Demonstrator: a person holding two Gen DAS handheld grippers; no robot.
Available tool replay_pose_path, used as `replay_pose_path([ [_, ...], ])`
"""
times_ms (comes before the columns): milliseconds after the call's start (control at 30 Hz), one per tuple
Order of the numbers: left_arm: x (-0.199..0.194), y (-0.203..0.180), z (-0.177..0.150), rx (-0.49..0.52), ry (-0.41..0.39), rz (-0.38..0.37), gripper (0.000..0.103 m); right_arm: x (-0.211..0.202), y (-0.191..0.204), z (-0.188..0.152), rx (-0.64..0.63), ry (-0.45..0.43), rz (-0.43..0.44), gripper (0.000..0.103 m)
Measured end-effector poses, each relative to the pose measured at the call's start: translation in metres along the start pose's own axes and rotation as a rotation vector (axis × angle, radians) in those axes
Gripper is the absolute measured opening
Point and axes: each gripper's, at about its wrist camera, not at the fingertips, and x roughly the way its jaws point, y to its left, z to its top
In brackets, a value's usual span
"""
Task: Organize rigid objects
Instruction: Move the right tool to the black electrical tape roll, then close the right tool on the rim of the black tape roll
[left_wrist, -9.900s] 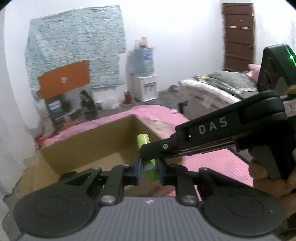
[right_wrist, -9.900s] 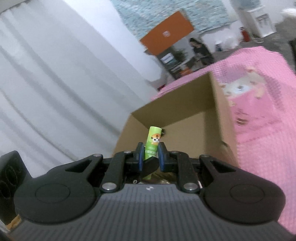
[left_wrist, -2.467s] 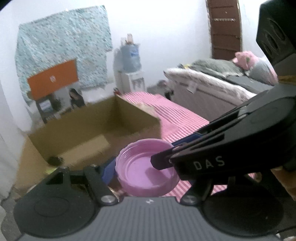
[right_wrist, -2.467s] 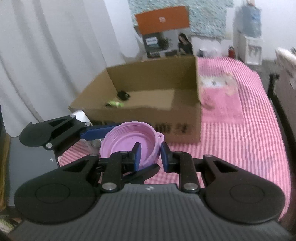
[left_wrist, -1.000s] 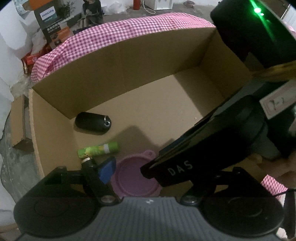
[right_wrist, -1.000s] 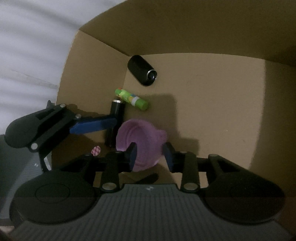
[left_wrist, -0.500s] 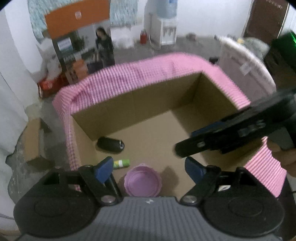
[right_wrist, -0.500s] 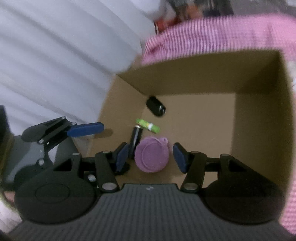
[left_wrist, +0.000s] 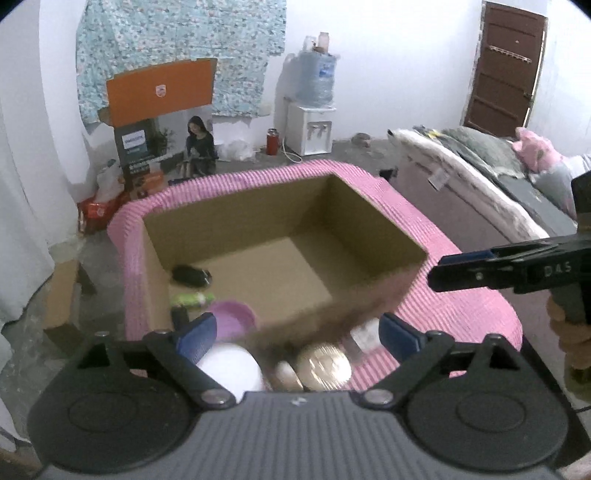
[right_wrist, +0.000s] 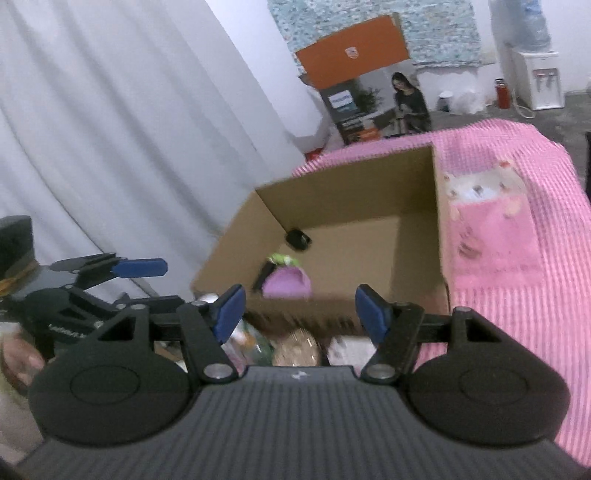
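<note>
A table draped in a pink checked cloth (left_wrist: 476, 306) fills the middle of both views, and an open cardboard box (left_wrist: 369, 225) is set on it toward the table's far left corner. Inside the box, along its left wall, four things are seen. A purple lid (left_wrist: 236, 314) lies at the box's near left corner, against the near wall. Just behind it a green tube (left_wrist: 192, 299) lies on its side, and farther back along the same wall rests a black cylinder (left_wrist: 190, 275). A slim dark stick (right_wrist: 260, 275) is glimpsed beside the lid in the right wrist view.

In front of the box's near wall, at the table's near edge, further things are blurred: a white round object (left_wrist: 229, 365), a gold round lid (left_wrist: 323, 365) and a small white box (left_wrist: 365, 334).

The left gripper (left_wrist: 295, 332) is held above that near edge; its jaws are wide apart and opening, with nothing between them. The right gripper (right_wrist: 299, 308) is likewise held over the near edge, its jaws apart and opening, empty; it is also seen from the side at the right of the left wrist view, gripped by a hand (left_wrist: 570, 343).
</note>
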Motion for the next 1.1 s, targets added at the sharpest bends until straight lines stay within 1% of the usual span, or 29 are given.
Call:
replay_pose_path([
  [67,0.007,-0.011,-0.019,-0.002,0.007,-0.015,0.095,0.002,-0.002,-0.024,-0.004,0.007,-0.021,0.066],
  [167,0.027,-0.027,-0.045,0.002,0.051,-0.038,0.095,0.015,-0.001,-0.053,-0.03,0.024,-0.055,0.066],
  [267,0.048,-0.043,-0.068,0.042,0.094,-0.015,0.095,0.033,-0.001,-0.071,-0.059,0.061,-0.085,0.066],
  [333,0.059,-0.048,-0.079,0.054,0.114,0.004,0.095,0.048,-0.004,-0.079,-0.059,0.105,-0.081,0.064],
  [467,0.079,-0.053,-0.094,0.076,0.155,0.027,0.092,0.069,-0.005,-0.088,-0.07,0.18,-0.064,0.058],
  [533,0.085,-0.055,-0.099,0.076,0.156,0.029,0.09,0.076,-0.002,-0.09,-0.083,0.204,-0.063,0.053],
  [667,0.095,-0.052,-0.107,0.051,0.165,0.009,0.082,0.094,-0.001,-0.094,-0.084,0.259,-0.061,0.044],
  [733,0.1,-0.051,-0.111,0.048,0.171,0.0,0.079,0.101,-0.003,-0.095,-0.082,0.286,-0.062,0.037],
  [800,0.102,-0.051,-0.113,0.054,0.172,-0.003,0.073,0.107,-0.004,-0.095,-0.087,0.306,-0.065,0.036],
  [933,0.101,-0.053,-0.114,0.062,0.155,-0.006,0.072,0.118,-0.004,-0.097,-0.093,0.338,-0.072,0.03],
  [1100,0.102,-0.057,-0.112,0.07,0.147,-0.034,0.071,0.12,-0.004,-0.097,-0.095,0.338,-0.077,0.028],
])
